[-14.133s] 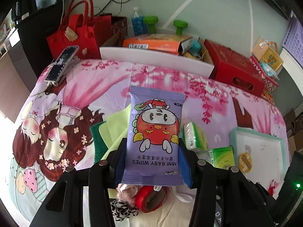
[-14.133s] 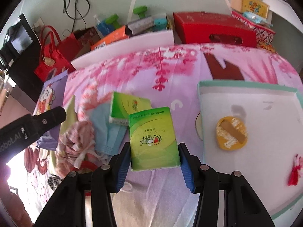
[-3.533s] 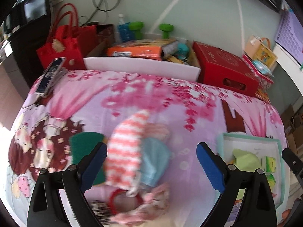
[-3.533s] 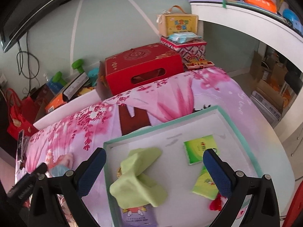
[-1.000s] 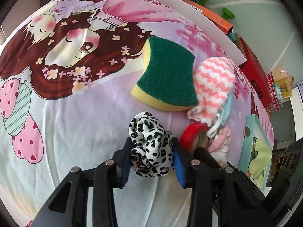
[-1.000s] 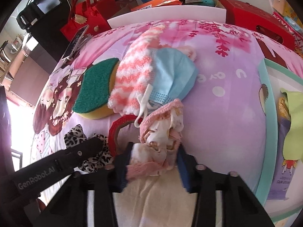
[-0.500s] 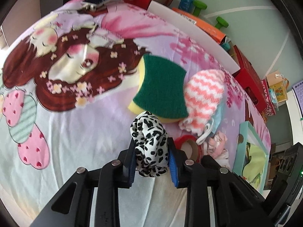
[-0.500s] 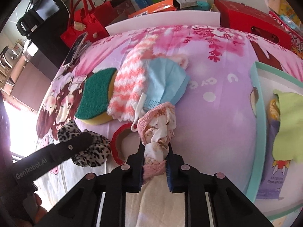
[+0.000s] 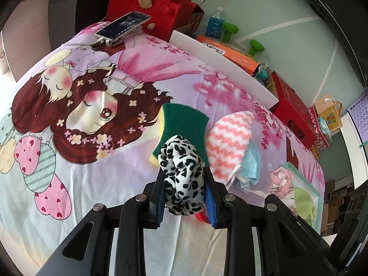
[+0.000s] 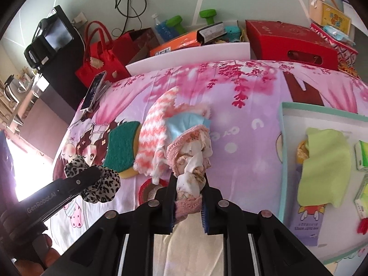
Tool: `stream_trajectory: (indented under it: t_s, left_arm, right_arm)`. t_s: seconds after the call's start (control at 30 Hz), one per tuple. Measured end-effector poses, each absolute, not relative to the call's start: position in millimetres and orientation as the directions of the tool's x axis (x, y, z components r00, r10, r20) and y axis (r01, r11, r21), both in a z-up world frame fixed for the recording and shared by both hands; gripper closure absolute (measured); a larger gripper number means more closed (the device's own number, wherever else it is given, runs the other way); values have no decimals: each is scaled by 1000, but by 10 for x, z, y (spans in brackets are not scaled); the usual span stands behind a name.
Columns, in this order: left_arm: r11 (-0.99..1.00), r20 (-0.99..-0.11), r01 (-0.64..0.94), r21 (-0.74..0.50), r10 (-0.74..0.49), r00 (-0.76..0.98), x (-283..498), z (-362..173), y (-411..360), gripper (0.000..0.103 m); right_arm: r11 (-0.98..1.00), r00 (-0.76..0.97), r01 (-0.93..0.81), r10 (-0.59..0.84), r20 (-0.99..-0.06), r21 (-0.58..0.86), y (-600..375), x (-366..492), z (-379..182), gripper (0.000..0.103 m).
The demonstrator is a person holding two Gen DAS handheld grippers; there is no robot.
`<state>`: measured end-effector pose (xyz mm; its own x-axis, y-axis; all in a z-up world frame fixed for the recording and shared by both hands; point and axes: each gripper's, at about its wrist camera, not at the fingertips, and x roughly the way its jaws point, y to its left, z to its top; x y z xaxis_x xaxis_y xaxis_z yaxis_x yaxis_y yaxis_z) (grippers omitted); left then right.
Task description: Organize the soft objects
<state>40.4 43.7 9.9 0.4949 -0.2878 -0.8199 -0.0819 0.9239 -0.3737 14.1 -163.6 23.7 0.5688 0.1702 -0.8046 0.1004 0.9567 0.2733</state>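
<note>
Left gripper (image 9: 185, 193) is clamped on the leopard-print scrunchie (image 9: 181, 179), low centre of the left wrist view, above the printed bedsheet (image 9: 92, 165). Right gripper (image 10: 187, 203) has just been closing — its jaws now pinch the pink frilly cloth (image 10: 189, 161), low centre of its view. Open sheet lies at lower left. Behind the scrunchie sit the green sponge (image 9: 184, 124) and striped fluffy cloth (image 9: 230, 142), the blue face mask (image 9: 251, 163) partly hidden under it. The tray (image 10: 281, 151) runs off the right edge, a yellow-green cloth (image 10: 326, 165) inside. The red tape roll (image 10: 147, 189) is mostly covered.
</note>
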Motion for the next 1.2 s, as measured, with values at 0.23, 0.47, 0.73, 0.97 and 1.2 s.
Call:
stream_trajectory:
  t_s: [0.23,0.47,0.73,0.97,1.2]
  left_arm:
    - [931,-804,-52,-362,-284,522,392,227,361,72]
    - [931,-783,-28,-363,-288,551,400,409,270,72]
    - [935,-794,-19,-354,-290,534,516,516,105,72]
    - [936,-787,12,-352,-303,537,617,605,-158,72]
    - [942,-799,40,-332,-303,520,703,543,-389,72]
  right_arm:
    - [955,598,119,149,-787,271,-1736,115,358,85]
    - [948,614,141,142,-777,285,-1868,123,414,85]
    - [938,631,188,110,-768,290,-2069,113,471,85]
    - [917,687,216,101,-720,335,-2298,-1,650,85]
    - [907,701,221,109,-705,360,-2349,-32,689,85]
